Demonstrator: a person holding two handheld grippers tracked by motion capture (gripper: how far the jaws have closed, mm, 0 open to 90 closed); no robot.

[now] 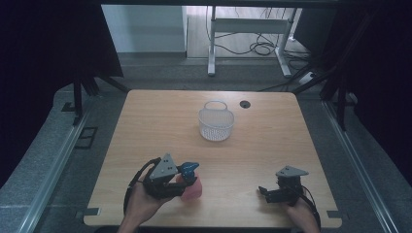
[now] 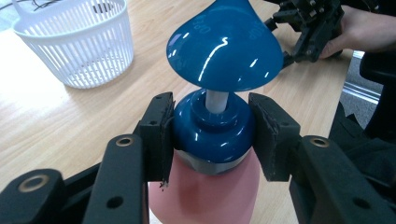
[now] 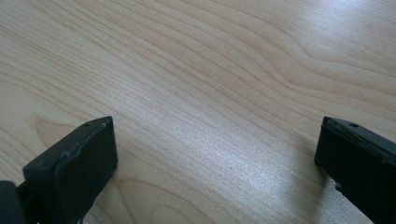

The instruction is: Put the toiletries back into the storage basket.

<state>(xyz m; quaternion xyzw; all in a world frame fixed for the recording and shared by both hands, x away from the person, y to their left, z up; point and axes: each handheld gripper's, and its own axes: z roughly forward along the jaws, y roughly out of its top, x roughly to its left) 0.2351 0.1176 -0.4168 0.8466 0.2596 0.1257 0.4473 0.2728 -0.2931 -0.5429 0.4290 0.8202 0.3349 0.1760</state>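
1 pink pump bottle (image 2: 205,186) (blue-capped), 1 white basket (image 2: 74,42), 2 grippers

Bare table (image 1: 272,145) beside lone basket (image 1: 216,124)

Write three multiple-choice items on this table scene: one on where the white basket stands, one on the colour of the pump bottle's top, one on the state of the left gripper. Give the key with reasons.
1. Where does the white basket stand on the wooden table?
A. At the far middle, beyond both grippers
B. At the near right corner
C. Between the right gripper's jaws

2. What colour is the pump head of the pink bottle?
A. Red
B. Blue
C. Yellow

3. What is the state of the left gripper?
A. Open over bare wood
B. Shut on the basket's rim
C. Shut on the bottle's blue collar

Key: 1 A, the high view shows the basket beyond both hands, near the table's far edge. 2 B, the left gripper view shows a glossy blue head. 3 C, both pads press on the collar; the right gripper stands open over bare wood.
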